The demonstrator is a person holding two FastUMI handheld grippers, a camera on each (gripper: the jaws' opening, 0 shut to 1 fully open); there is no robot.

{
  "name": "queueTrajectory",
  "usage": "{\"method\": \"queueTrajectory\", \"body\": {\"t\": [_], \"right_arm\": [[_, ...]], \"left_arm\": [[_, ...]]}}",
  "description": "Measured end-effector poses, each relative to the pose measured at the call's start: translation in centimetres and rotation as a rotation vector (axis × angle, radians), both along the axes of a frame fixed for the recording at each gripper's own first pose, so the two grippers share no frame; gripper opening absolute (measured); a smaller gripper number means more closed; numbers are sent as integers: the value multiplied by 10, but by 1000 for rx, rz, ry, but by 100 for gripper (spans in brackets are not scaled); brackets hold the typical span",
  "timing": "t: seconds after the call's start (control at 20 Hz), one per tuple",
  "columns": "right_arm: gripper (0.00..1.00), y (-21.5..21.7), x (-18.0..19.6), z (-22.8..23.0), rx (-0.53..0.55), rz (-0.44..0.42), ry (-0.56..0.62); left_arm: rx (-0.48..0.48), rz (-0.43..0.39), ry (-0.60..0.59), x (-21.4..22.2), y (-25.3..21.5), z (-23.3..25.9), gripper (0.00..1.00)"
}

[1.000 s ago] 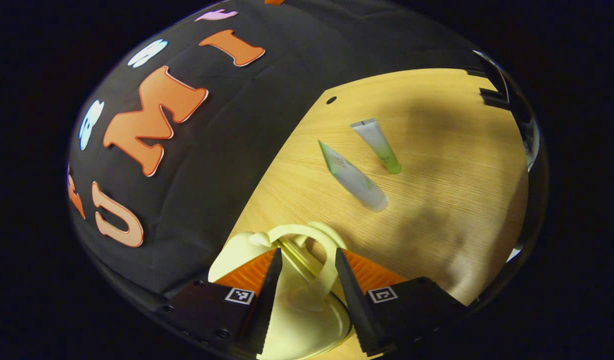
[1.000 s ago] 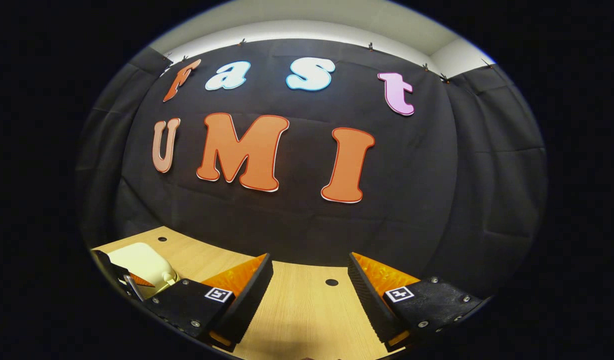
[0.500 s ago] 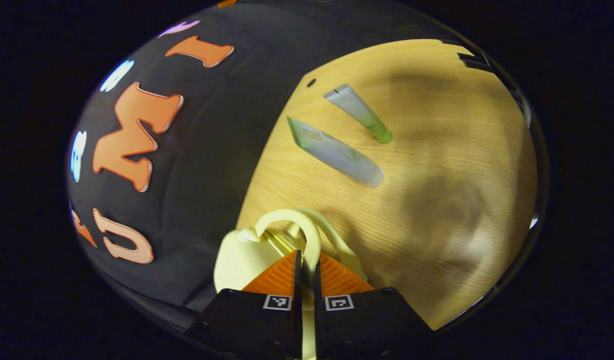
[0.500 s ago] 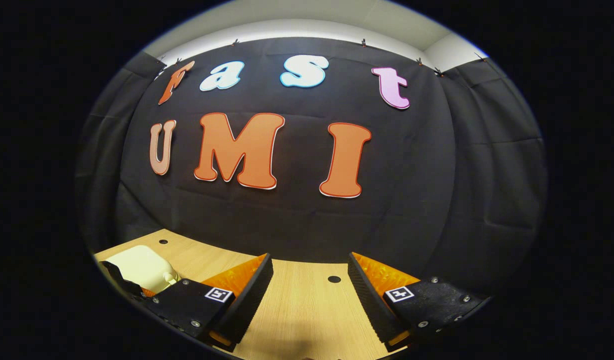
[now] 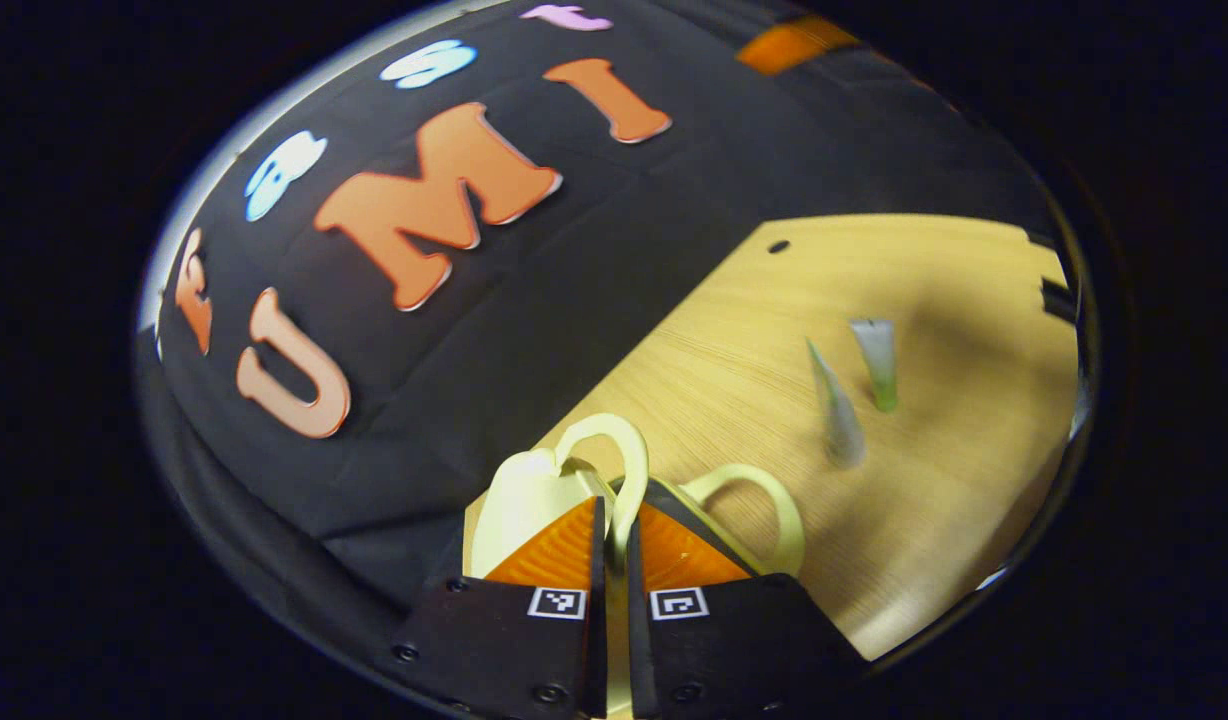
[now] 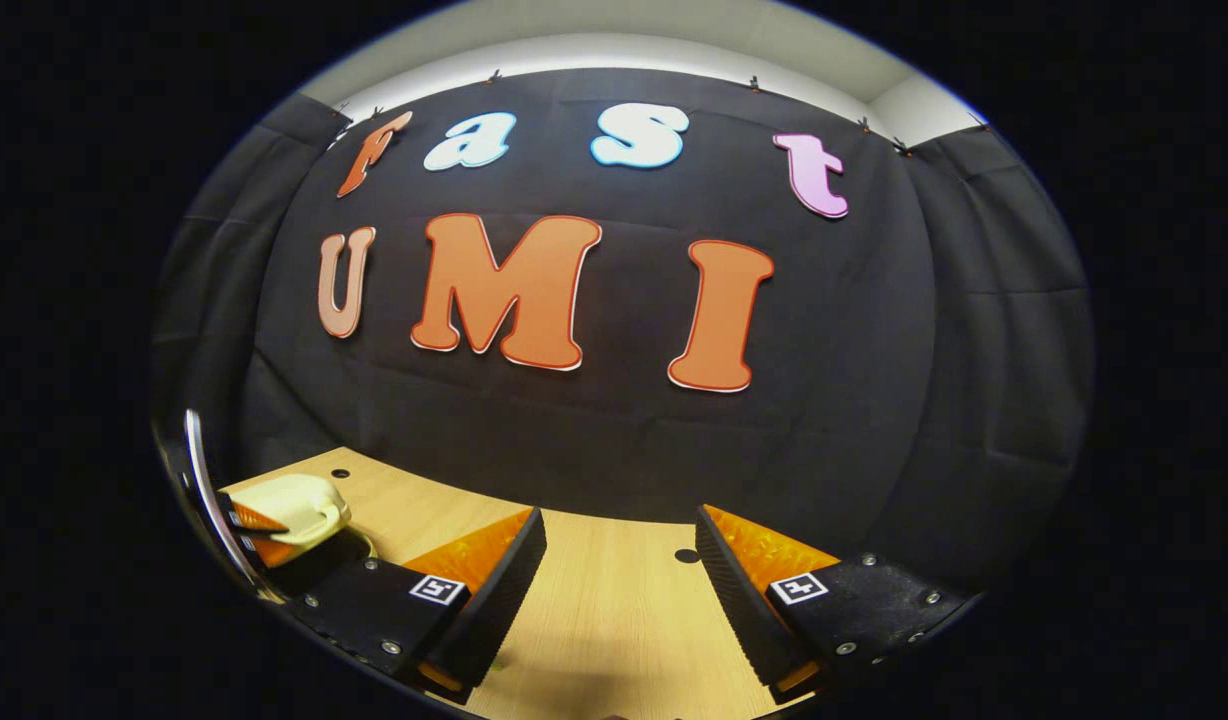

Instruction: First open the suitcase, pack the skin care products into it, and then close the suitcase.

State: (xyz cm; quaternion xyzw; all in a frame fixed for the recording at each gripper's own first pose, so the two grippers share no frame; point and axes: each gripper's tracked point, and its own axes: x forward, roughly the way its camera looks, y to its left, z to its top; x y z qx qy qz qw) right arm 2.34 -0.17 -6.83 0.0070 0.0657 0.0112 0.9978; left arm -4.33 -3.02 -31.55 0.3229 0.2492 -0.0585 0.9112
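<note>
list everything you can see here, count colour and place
pale yellow hard-shell suitcase: 1, pale yellow, near table edge by the cloth wall, lid raised
suitcase handles: 2, pale yellow loops, one between the left gripper's fingers, one lower
translucent squeeze tubes: 2, frosted with green, side by side on the table, one green-capped
light wooden table: 1, light wood
black cloth wall: 1, black, behind table
left gripper: shut on a handle
right gripper: open above table
</note>
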Motion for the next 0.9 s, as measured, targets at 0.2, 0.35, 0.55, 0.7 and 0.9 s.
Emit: {"method": "queueTrajectory", "body": {"t": [0.2,0.35,0.55,0.7,0.9], "right_arm": [[95,23,3,-1,-3,36,12],[95,39,3,-3,-11,61,20],[95,64,3,-6,-10,94,43],[95,80,1,-6,-12,106,49],[95,98,2,-6,-17,107,68]], "left_arm": [[-83,103,-90,4,4,9,9],[-153,198,-140,3,12,8,7],[-167,315,-215,5,17,9,9],[-142,387,-251,7,25,2,9],[-139,484,-274,9,33,-7,9]]}}
